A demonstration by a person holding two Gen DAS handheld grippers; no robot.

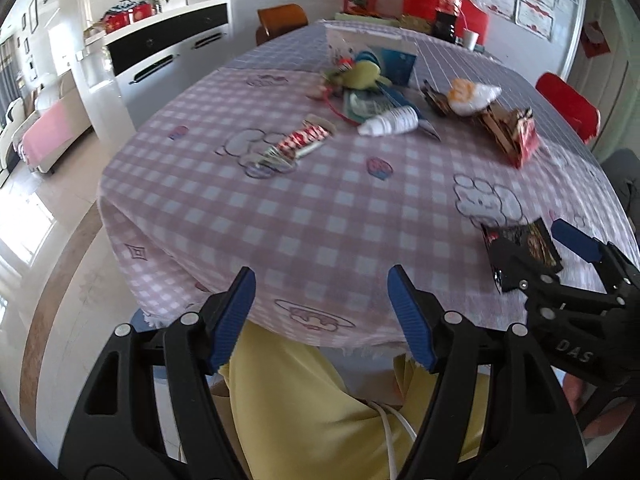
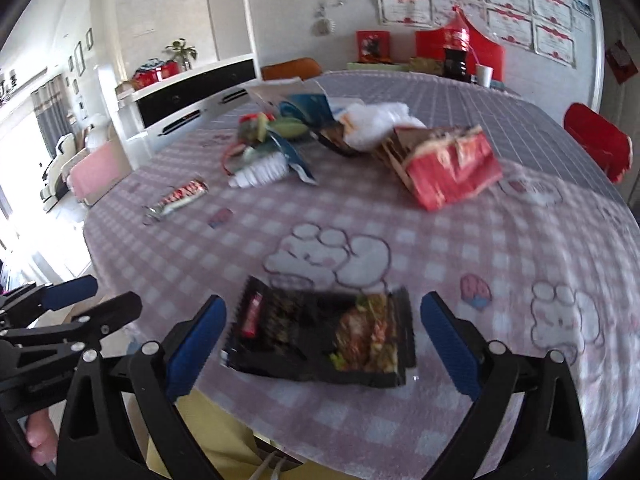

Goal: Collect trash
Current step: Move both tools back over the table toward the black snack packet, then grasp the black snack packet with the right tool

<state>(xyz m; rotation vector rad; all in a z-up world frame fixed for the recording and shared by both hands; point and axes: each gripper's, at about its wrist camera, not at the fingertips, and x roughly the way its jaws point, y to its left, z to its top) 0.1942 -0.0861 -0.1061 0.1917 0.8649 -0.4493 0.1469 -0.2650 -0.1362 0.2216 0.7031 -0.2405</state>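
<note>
A black snack wrapper (image 2: 320, 336) with a food picture lies flat near the table's front edge. My right gripper (image 2: 324, 340) stands open around it, one blue pad on each side with a gap to the wrapper. In the left wrist view the wrapper (image 1: 520, 244) and the right gripper (image 1: 528, 240) are at the far right. My left gripper (image 1: 324, 316) is open and empty over the table's front edge, left of the right one. Further back lie a red-and-white candy wrapper (image 1: 304, 140), a crushed white bottle (image 1: 390, 122) and a torn red carton (image 2: 448, 172).
The round table (image 1: 280, 220) has a pink checked cloth. At its middle sit a white plastic bag (image 2: 376, 120), a green wrapper (image 1: 360, 74) and a paper bag (image 1: 384, 52). A cola bottle (image 1: 448, 8) stands at the back, a red chair (image 2: 600, 140) at the right. A person's yellow clothing (image 1: 300, 400) shows below the edge.
</note>
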